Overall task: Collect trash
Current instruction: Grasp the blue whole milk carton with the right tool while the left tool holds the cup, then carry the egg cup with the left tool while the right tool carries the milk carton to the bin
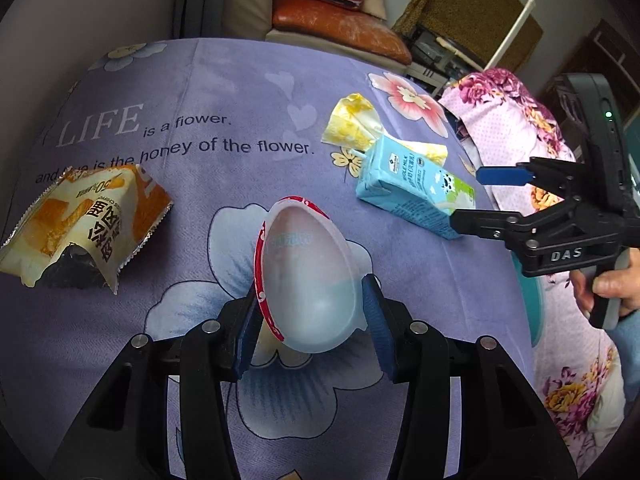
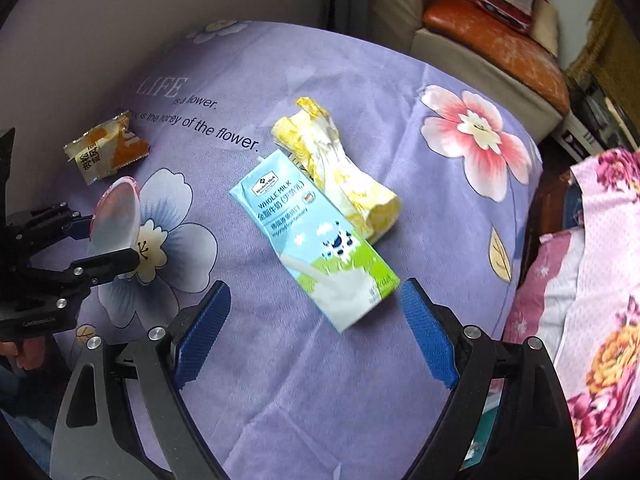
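Left hand-held gripper (image 1: 310,320) clamped on egg-shaped plastic shell (image 1: 308,276), pads on both flanks; shell lifted above purple bedsheet (image 1: 200,80). Keep squeeze steady, shell smooth and rounded, likely to slip.

Right hand-held gripper (image 2: 316,332) wide open, empty, hovering over lower end of milk carton (image 2: 316,240). Carton flat on bed, touching yellow wrapper (image 2: 340,172). Square jaws across carton's narrow width, lower, then close. Avoid catching wrapper.

Orange snack packet (image 1: 80,224) left of shell, untouched. Bin perhaps teal shape at bed edge; unclear.
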The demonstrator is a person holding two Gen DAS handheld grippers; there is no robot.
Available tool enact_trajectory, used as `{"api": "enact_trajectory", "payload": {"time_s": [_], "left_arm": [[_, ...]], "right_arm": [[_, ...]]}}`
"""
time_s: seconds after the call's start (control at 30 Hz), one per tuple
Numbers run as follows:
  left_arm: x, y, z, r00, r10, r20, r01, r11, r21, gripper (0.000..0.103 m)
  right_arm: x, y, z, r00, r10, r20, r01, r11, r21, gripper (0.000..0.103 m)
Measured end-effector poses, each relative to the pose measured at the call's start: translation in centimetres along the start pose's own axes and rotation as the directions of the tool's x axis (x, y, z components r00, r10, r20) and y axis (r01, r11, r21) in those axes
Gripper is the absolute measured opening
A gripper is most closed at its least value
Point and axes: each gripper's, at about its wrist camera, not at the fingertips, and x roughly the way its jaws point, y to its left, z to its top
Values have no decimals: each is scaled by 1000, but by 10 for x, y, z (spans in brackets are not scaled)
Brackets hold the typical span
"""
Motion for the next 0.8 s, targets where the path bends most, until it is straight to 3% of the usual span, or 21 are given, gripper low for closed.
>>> {"api": "enact_trajectory", "payload": {"time_s": [0.2,0.27,0.37,0.47,0.67,0.8], "left_arm": [[8,7,1,1000,-1,-16,1,1000,-12,49],[10,7,2,1000,-4,-18,3,1000,-16,49],[11,5,1,1000,-5,-18,4,1000,-16,49],[8,-3,-1,1000,-6,-12,6,1000,-7,49],[1,-29,-4,1000,-6,-6,6,999,37,49],[-3,-58,-6,1000,-16,-4,16,996,91,49]], "right_arm": [[40,5,15,996,-20,-85,14,997,-75,81],[45,7,12,996,-14,-92,7,997,-81,62],[38,10,4,998,-4,-65,0,998,-65,57],[25,6,-8,999,36,-30,-35,999,29,53],[-14,-4,-47,985,142,95,-158,969,192,52],[-39,-6,-71,977,146,154,-181,954,238,52]]}}
